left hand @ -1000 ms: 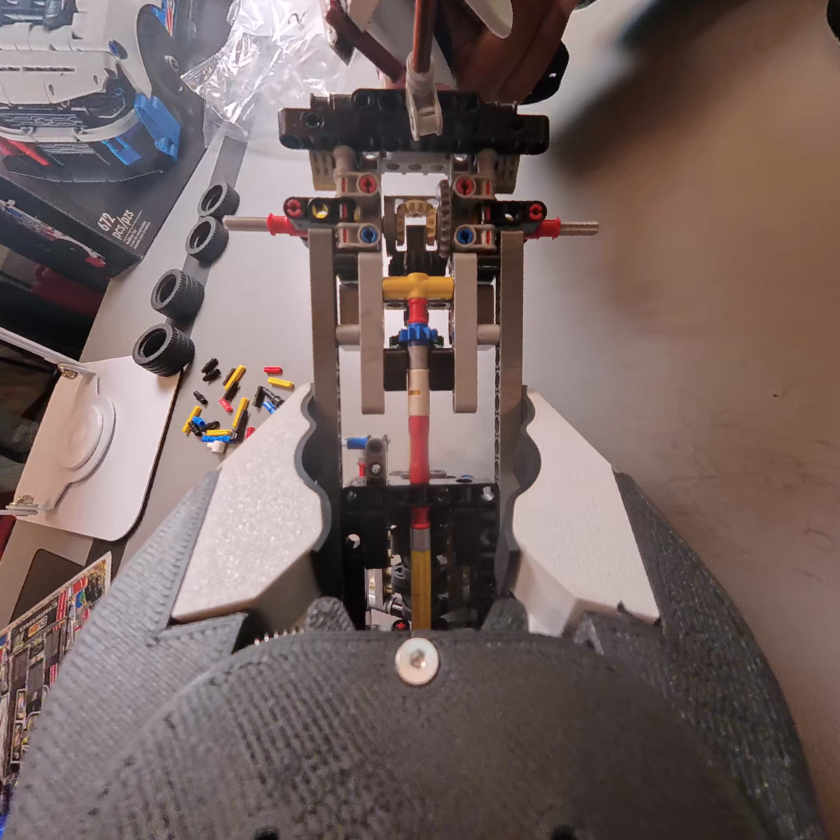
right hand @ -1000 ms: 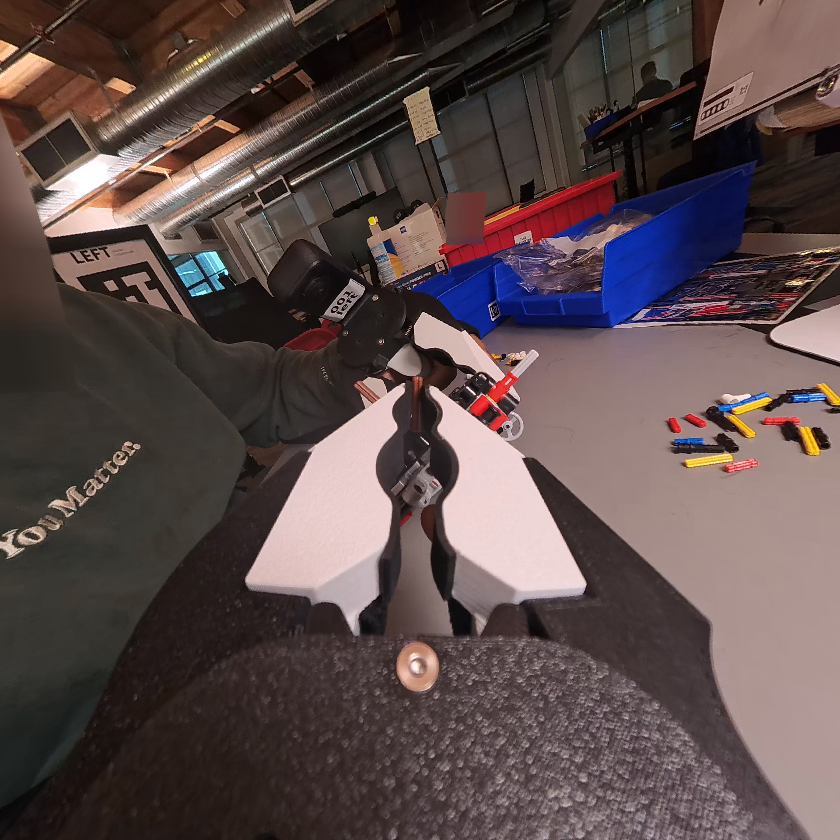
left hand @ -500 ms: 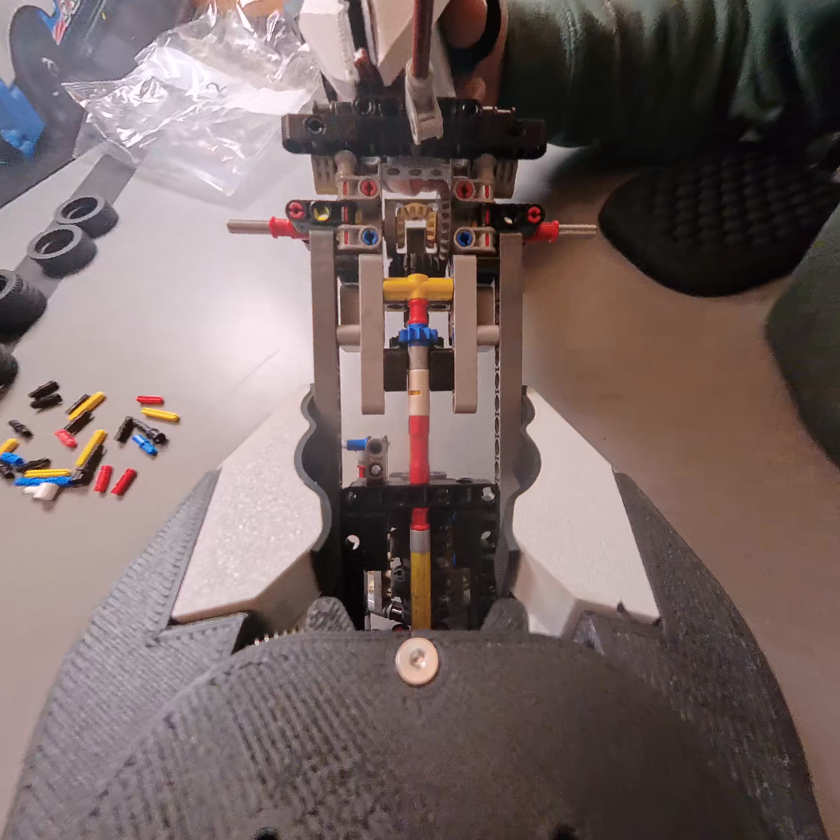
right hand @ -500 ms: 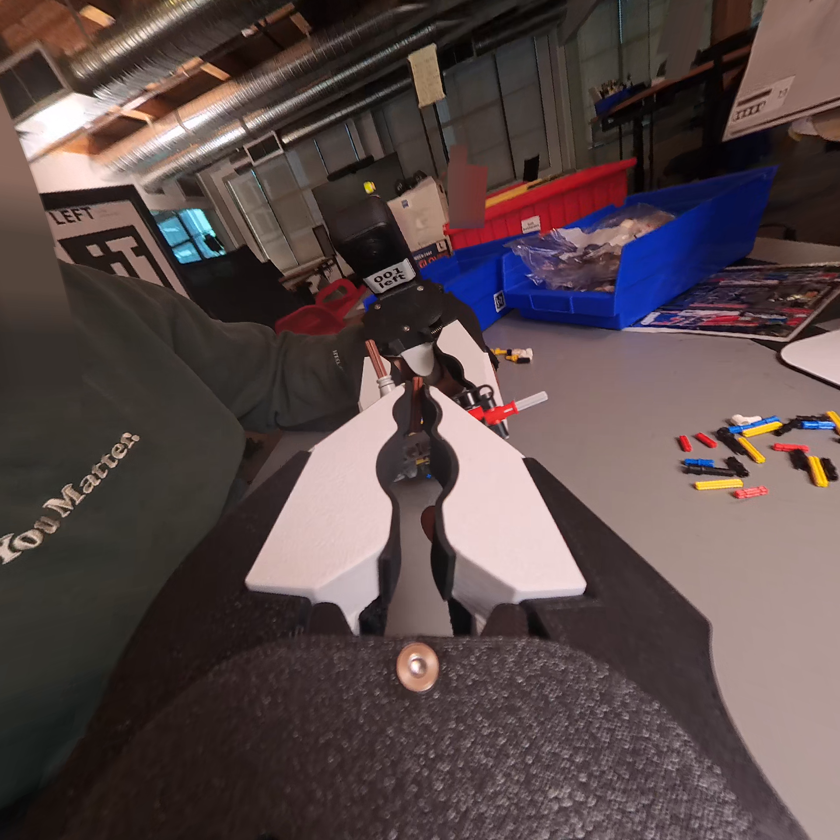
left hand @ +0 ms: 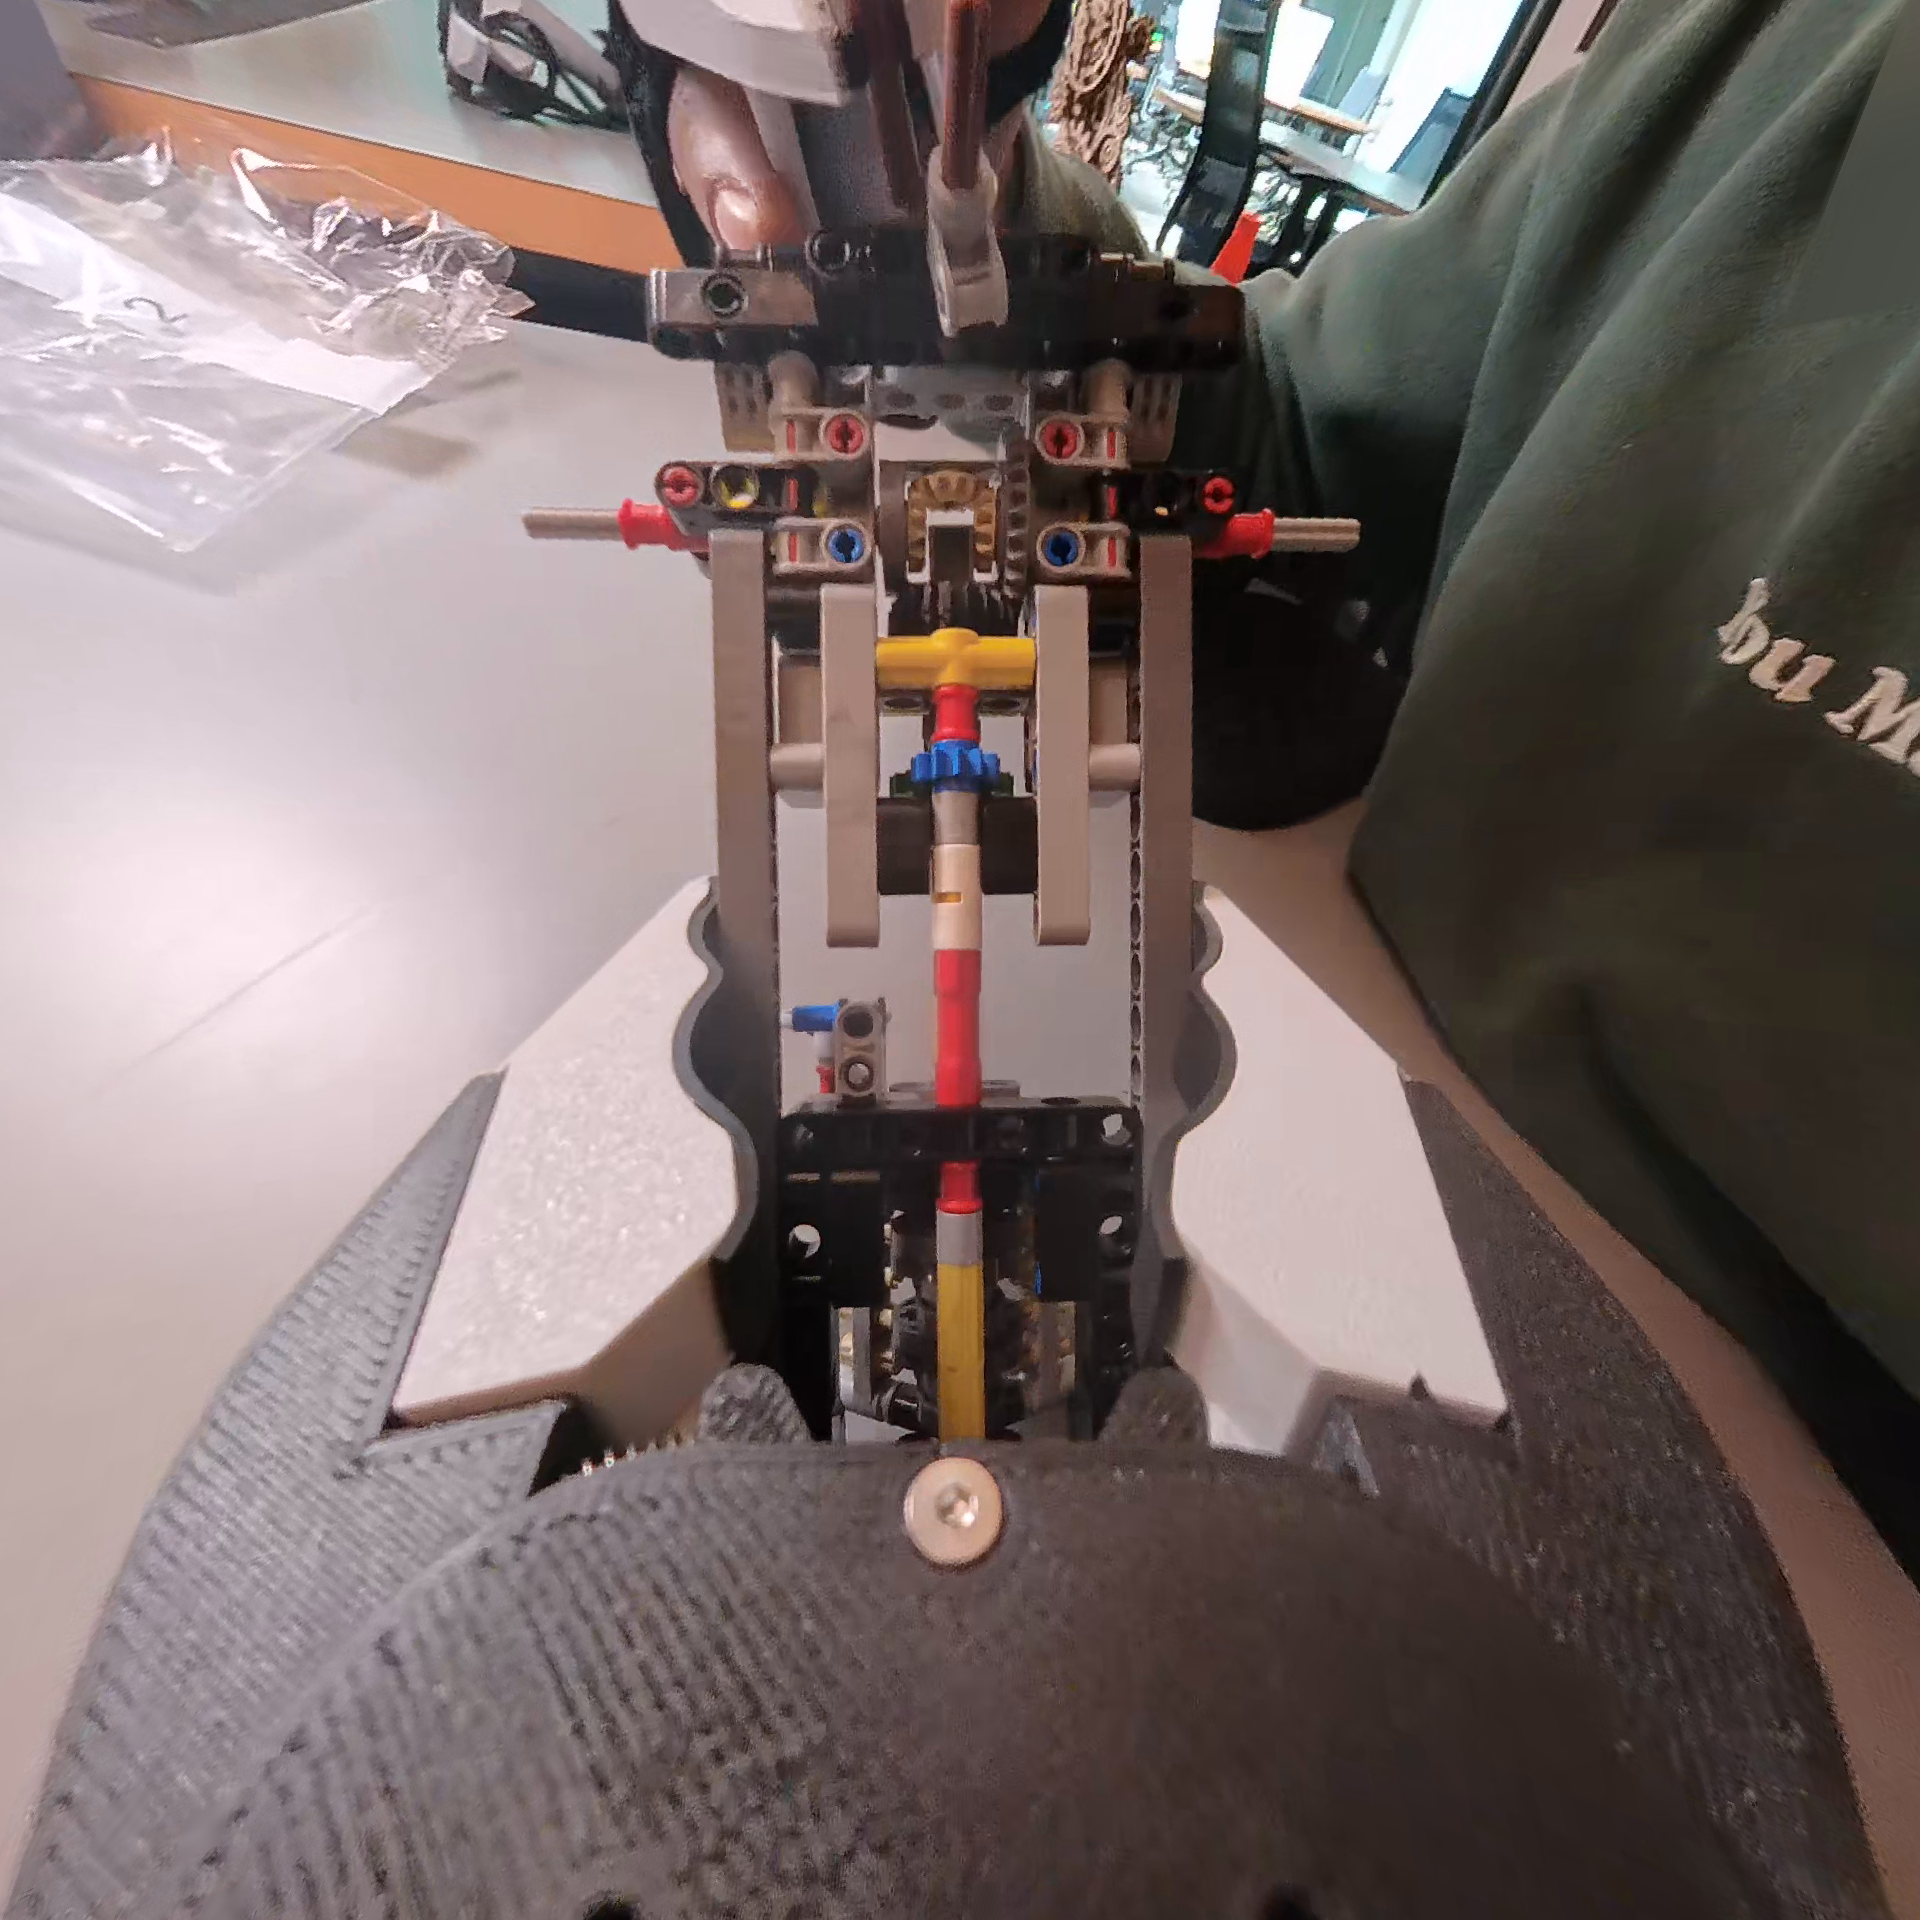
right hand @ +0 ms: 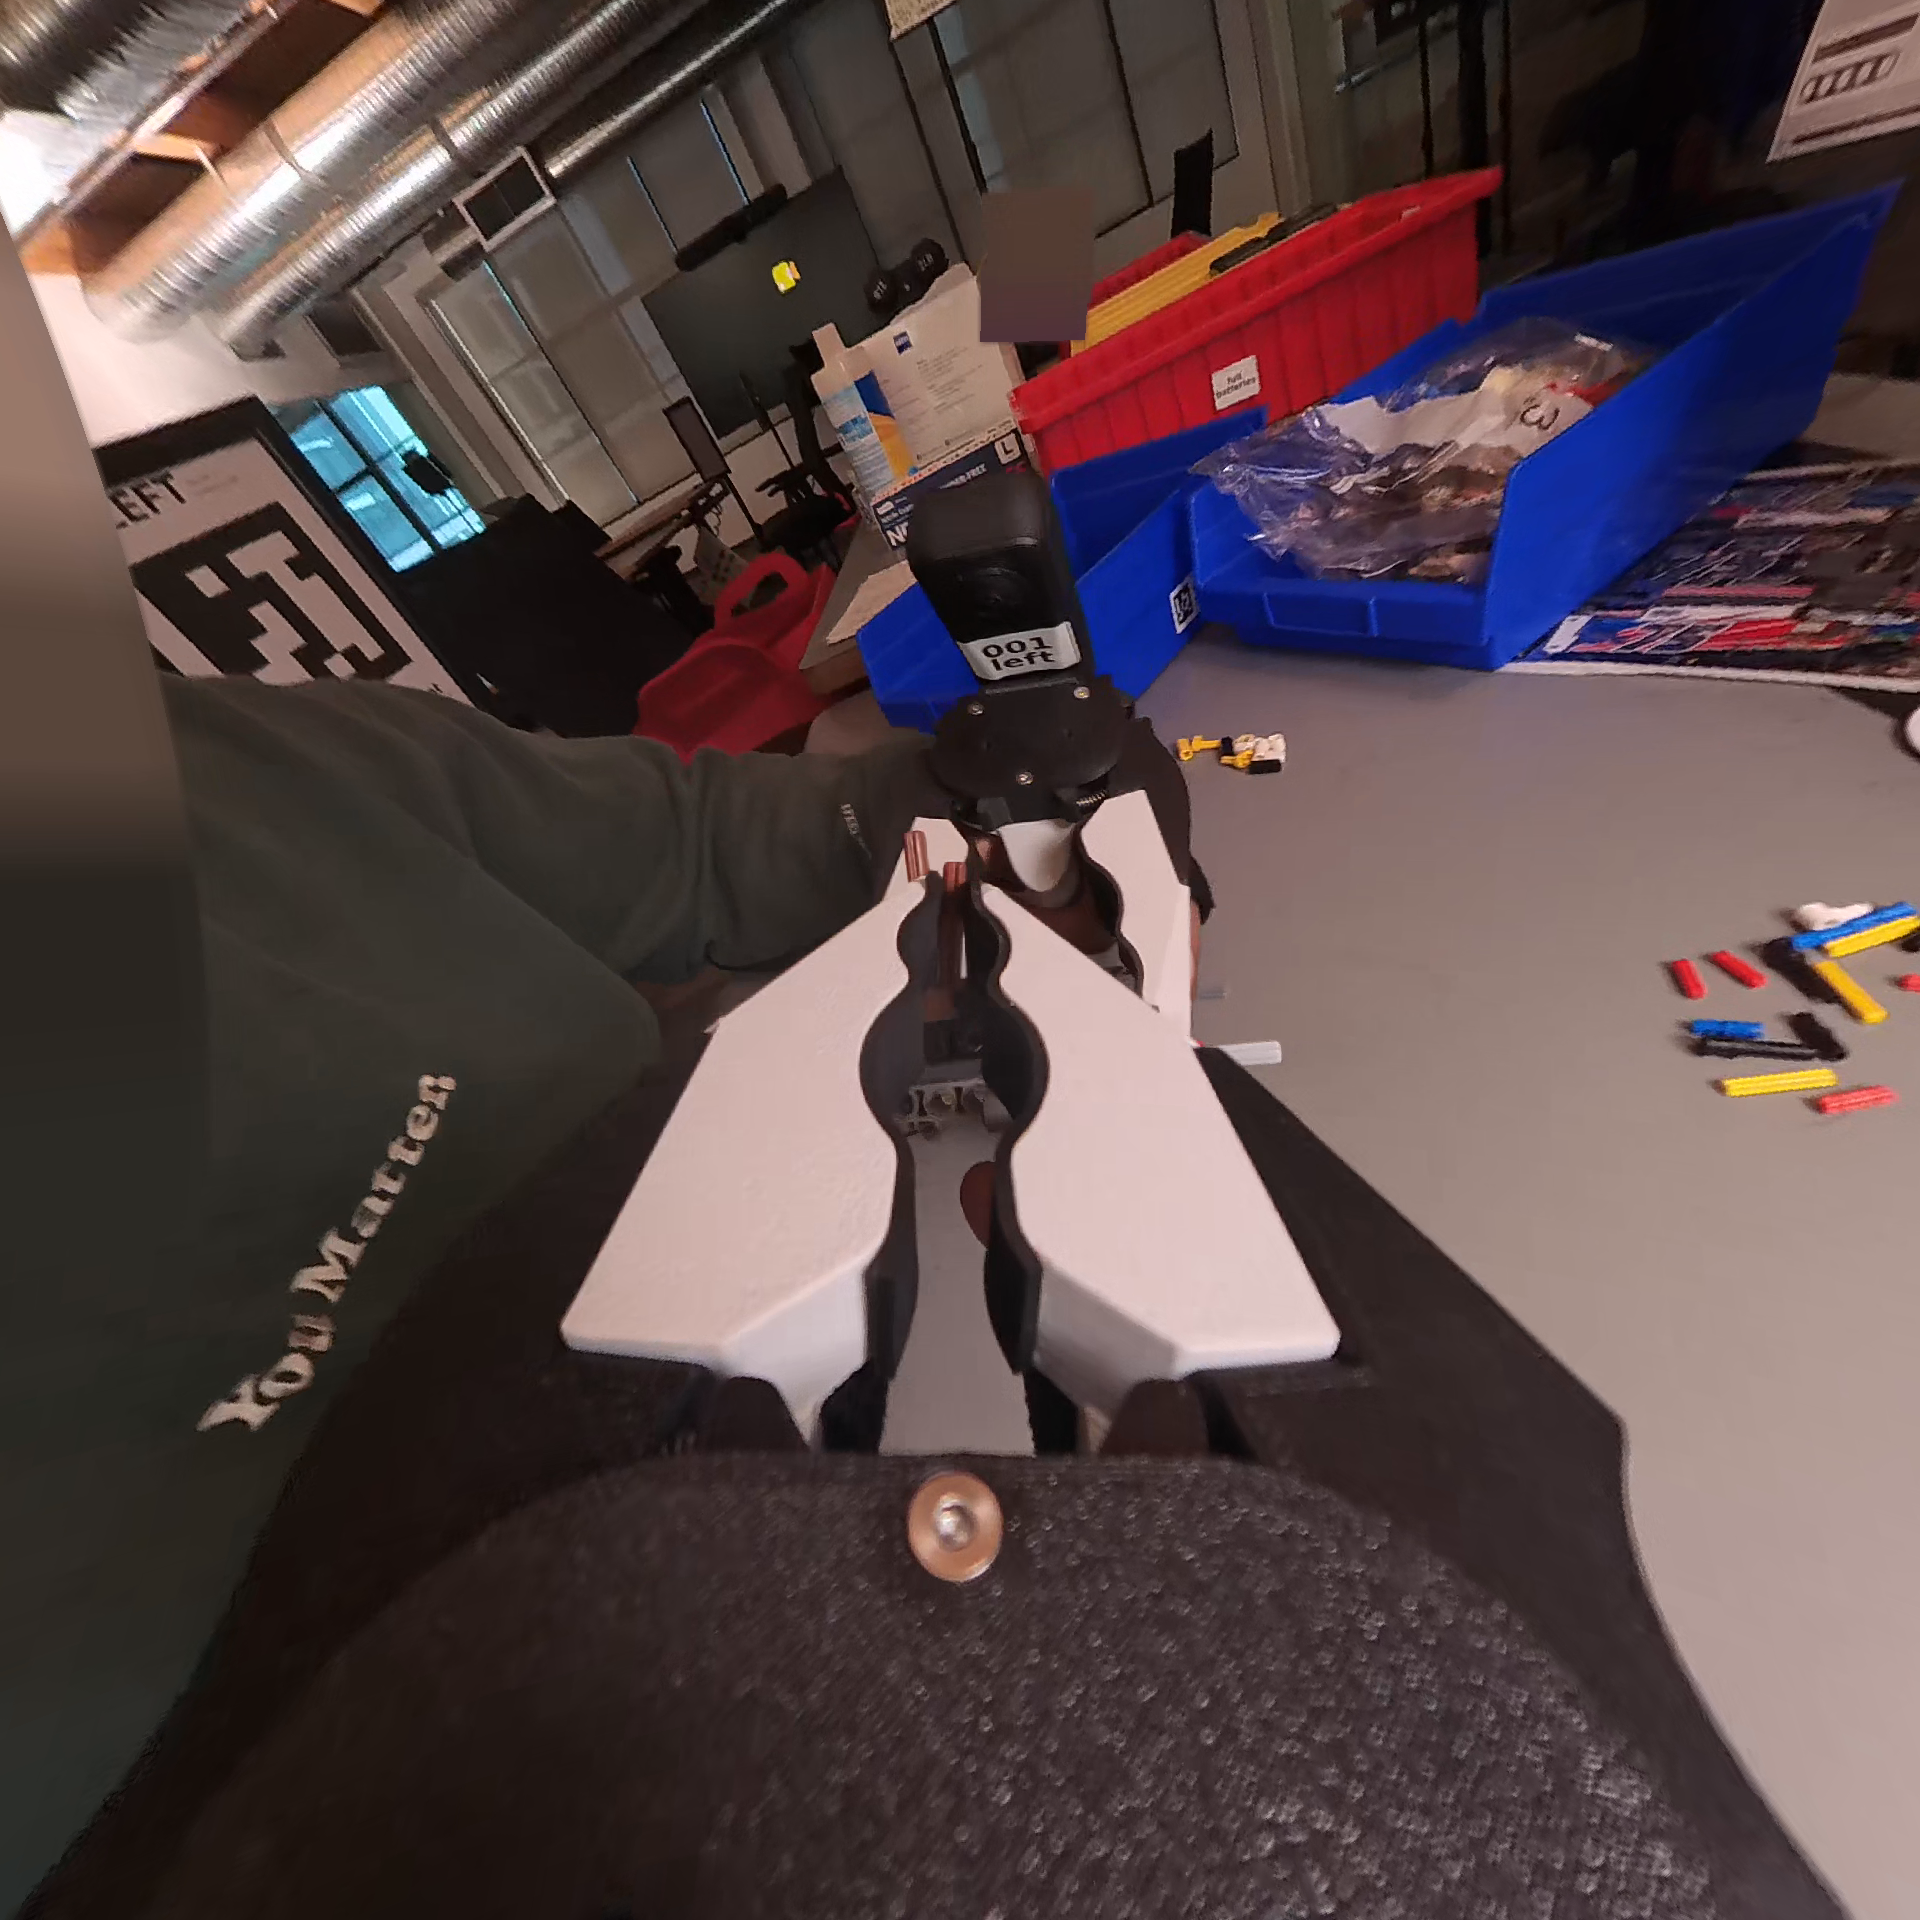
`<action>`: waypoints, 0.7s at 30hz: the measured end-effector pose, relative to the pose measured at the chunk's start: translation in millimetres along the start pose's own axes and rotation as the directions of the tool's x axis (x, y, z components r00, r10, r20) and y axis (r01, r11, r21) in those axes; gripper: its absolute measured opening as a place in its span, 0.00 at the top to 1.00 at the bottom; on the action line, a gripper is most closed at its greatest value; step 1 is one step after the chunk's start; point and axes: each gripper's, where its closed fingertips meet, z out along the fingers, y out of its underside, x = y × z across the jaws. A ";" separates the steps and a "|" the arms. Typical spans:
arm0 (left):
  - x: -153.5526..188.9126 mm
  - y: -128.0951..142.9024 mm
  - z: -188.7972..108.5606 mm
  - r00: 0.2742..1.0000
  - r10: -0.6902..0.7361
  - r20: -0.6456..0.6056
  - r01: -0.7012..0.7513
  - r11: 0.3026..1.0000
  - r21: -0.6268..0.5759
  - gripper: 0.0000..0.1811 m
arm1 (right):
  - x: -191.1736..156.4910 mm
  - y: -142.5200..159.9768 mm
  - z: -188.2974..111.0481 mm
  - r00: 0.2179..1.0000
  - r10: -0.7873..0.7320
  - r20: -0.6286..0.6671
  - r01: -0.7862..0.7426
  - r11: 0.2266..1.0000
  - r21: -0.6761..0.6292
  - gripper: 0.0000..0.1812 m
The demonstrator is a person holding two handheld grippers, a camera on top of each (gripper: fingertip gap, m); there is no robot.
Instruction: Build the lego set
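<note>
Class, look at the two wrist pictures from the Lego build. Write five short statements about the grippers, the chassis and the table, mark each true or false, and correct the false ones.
1. The left gripper is clamped on the Lego chassis. True.
2. The right gripper is wide open and empty. False: it is shut on a thin brown axle.
3. A yellow cross piece sits across the chassis's centre shaft. True.
4. The loose pins lie inside the blue bin. False: they lie on the grey table.
5. The blue bin holds a plastic bag. True.
</note>
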 end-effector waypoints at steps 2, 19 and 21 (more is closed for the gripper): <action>4.9 -2.2 0.4 0.999 -0.011 -0.036 0.012 1.000 0.020 0.53 | -4.2 -0.7 0.5 1.000 0.025 0.009 -0.025 1.000 -0.008 1.00; 13.4 -8.2 -0.1 0.992 -0.055 -0.117 0.065 0.995 0.081 0.53 | -12.8 0.5 7.2 0.998 0.031 -0.049 -0.033 0.998 -0.053 1.00; 14.0 -8.3 0.0 0.991 -0.059 -0.124 0.069 0.994 0.082 0.53 | -12.7 0.9 7.4 0.998 0.032 -0.047 -0.034 0.998 -0.053 1.00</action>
